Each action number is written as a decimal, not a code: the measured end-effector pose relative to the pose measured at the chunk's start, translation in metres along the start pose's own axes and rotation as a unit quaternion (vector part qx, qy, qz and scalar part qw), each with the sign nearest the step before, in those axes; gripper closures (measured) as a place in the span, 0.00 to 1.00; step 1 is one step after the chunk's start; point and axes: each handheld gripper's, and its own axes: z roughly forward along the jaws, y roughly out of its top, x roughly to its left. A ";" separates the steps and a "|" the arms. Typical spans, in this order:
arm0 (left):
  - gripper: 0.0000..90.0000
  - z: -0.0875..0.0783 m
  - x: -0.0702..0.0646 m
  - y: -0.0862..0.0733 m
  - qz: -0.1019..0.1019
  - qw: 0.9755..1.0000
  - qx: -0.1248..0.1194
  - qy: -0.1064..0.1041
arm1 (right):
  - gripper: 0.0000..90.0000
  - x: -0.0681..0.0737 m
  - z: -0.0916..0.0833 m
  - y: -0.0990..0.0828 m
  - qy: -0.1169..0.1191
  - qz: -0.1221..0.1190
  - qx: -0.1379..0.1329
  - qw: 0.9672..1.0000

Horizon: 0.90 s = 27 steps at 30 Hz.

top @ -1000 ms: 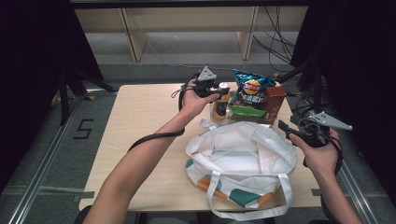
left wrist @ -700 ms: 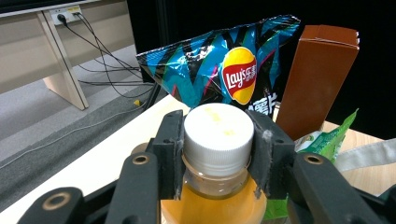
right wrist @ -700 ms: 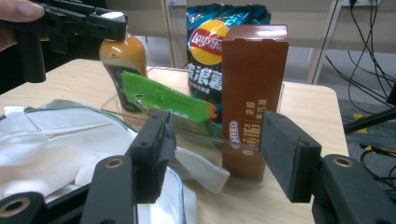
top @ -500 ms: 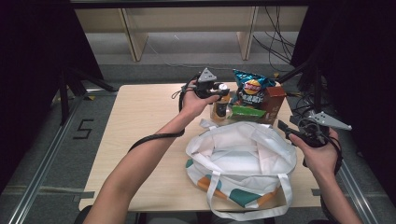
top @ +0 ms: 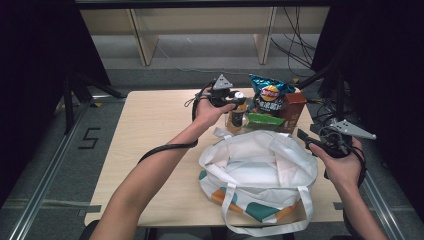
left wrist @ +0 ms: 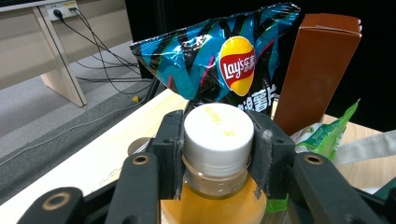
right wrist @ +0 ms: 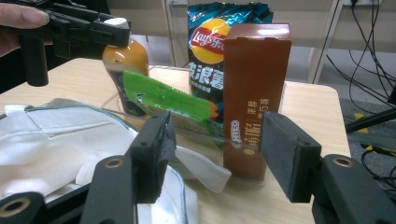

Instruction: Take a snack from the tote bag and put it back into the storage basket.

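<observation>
One bottle [left wrist: 219, 158] of orange drink stands at the far edge of the surface [top: 150, 130], just beside the crisp bag [left wrist: 224, 60]; left tool [left wrist: 218, 140] clamped on its white cap. Judged: fairly heavy, rigid, smooth; a grip below the cap collar should resist slipping. Right tool [right wrist: 215, 144] wide, holding nothing, near the white tote [top: 260, 170]. Bottle's base and label hidden.

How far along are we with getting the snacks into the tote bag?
Early. Done: nothing shows inside the open tote bag. In hand: the left gripper is clamped on the white cap of the juice bottle, which stands on the table. Left: the chip bag, brown box and green packet. The right gripper is open beside the bag.
</observation>
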 end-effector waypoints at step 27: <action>0.65 0.003 0.002 -0.007 -0.004 1.000 0.012 0.005 | 0.50 0.001 0.000 0.000 0.002 0.001 0.004 1.000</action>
